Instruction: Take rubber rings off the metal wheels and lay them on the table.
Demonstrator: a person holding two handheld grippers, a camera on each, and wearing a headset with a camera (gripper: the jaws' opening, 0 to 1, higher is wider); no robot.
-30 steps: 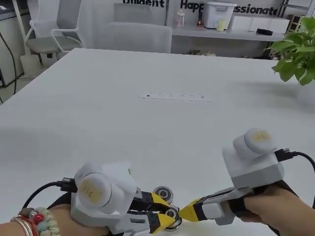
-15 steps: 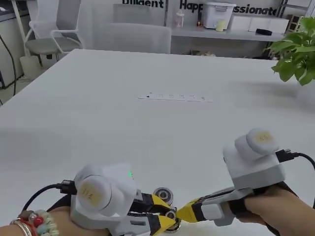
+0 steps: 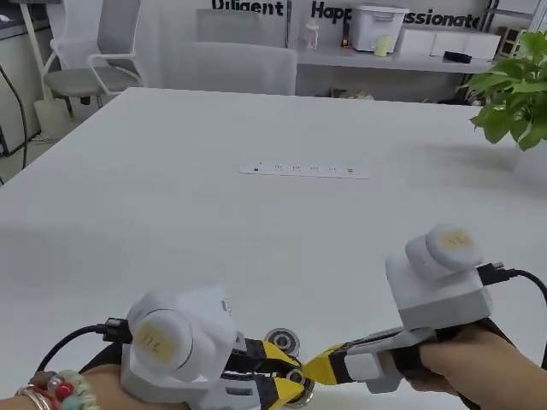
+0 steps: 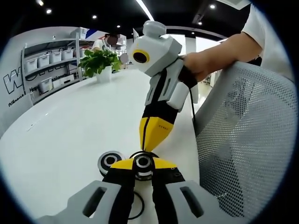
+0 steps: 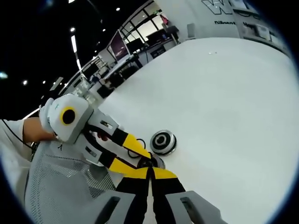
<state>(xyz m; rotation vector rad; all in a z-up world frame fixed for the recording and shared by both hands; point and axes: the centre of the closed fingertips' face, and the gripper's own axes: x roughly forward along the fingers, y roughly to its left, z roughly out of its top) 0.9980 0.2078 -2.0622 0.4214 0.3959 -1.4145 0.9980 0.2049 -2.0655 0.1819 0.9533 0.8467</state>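
Rubber ring [image 4: 136,206], a thin black loop, lies on the table [image 4: 56,140] under the left gripper [image 4: 143,163] and is judged already removed. The left jaws are clamped on a metal wheel [image 4: 143,168]. The right gripper [image 4: 150,145], jaws together, touches that wheel's rim; whether it pinches a ring cannot be told. A second wheel [image 4: 110,161] just beside appears to carry its ring, so work remains.

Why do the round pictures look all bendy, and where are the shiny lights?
Left gripper view: the fisheye lens bends the white table and grey mesh chair back into curves; ceiling lights are bright streaks; the round silver metal wheel between the jaws looks sharp. Right gripper view: same bending, with a dark room dotted by lamps. Head view: straight lines, soft even light.
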